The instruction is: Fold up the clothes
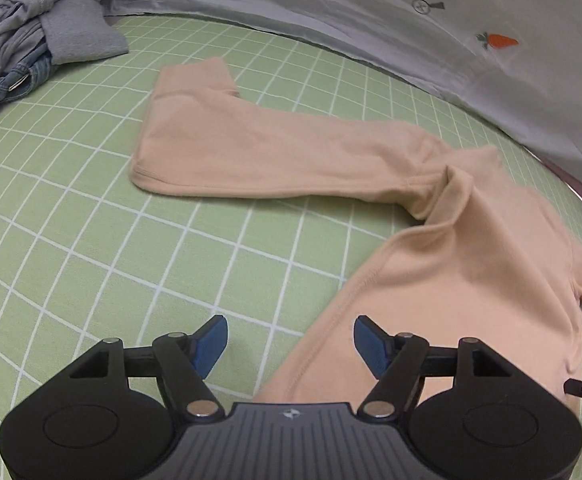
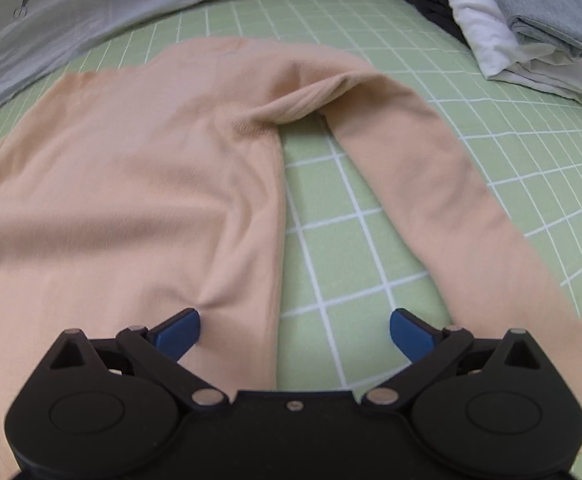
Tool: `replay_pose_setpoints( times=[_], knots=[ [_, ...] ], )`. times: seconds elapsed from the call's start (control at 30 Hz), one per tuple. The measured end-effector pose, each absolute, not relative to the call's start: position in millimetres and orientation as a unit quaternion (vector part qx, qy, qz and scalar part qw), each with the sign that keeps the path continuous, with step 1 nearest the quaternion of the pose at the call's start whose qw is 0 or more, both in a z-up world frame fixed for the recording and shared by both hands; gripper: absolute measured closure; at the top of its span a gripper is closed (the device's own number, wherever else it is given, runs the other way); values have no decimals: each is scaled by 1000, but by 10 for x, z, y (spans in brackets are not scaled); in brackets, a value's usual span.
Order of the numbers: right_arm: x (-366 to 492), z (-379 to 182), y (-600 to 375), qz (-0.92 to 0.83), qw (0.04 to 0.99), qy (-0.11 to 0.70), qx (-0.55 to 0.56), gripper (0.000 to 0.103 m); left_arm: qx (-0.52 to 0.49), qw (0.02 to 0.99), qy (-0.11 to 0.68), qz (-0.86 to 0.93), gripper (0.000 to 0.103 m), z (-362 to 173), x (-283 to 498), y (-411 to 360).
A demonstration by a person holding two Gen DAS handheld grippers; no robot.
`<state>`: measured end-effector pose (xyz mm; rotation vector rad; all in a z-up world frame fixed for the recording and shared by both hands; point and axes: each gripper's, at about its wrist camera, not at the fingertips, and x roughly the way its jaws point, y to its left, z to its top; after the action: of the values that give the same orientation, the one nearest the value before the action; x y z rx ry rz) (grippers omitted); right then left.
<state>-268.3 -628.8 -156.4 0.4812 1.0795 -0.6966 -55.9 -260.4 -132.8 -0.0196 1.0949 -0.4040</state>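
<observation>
Both tongs are hanging released over the bed, jaws spread wide and gripping nothing. Under the left gripper [image 1: 290,340] the peach long-sleeved top [image 1: 451,280] is lying spread on the green checked sheet [image 1: 91,240], its side edge passing between the blue pads, one sleeve [image 1: 251,148] stretching away ahead and to the left. Beneath the right gripper [image 2: 295,334] the other side edge is running under the left pad, while the second sleeve [image 2: 451,200] is trailing back past the right pad. I am judging the knit to be light, soft and limp, likely to sag and bunch when lifted, so pinching a hem corner or a cuff seems the surest hold. Piled garments [image 1: 31,40] are sitting far ahead left; a folded stack [image 2: 531,20] is waiting far ahead right.
</observation>
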Motion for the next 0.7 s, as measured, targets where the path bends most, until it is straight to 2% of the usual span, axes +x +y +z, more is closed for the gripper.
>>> replay_pose_setpoints(
  times=[0.07, 0.1, 0.13, 0.17, 0.2, 0.23, 0.27, 0.3, 0.4, 0.7],
  knots=[
    [-2746, -1535, -6158, -309, 781, 498, 215, 17, 0, 833, 518, -197, 39, -1342, -615, -2635],
    [-2767, -1509, -6090, -299, 789, 497, 206, 30, -9, 832, 521, -193, 49, -1364, -644, -2606],
    [-2780, -1485, -6037, -290, 795, 495, 199, 44, -19, 830, 524, -188, 55, -1389, -673, -2569],
    [-2793, -1463, -5990, -282, 800, 493, 195, 51, -30, 829, 528, -183, 69, -1414, -702, -2531],
    [-2803, -1444, -5939, -273, 805, 491, 191, 65, -41, 828, 531, -178, 80, -1439, -732, -2493],
    [-2809, -1430, -5887, -263, 810, 490, 187, 75, -46, 827, 532, -175, 86, -1450, -757, -2461],
    [-2814, -1424, -5840, -258, 814, 490, 177, 76, -49, 826, 534, -173, 95, -1458, -782, -2429],
    [-2819, -1421, -5796, -255, 817, 490, 165, 78, -55, 825, 535, -173, 97, -1462, -815, -2396],
    [-2844, -1418, -5692, -248, 823, 491, 142, 83, -72, 823, 536, -176, 98, -1471, -930, -2309],
    [-3035, -1422, -5630, -237, 824, 497, 136, 84, -54, 817, 549, -169, 100, -1457, -1410, -2123]
  ],
)
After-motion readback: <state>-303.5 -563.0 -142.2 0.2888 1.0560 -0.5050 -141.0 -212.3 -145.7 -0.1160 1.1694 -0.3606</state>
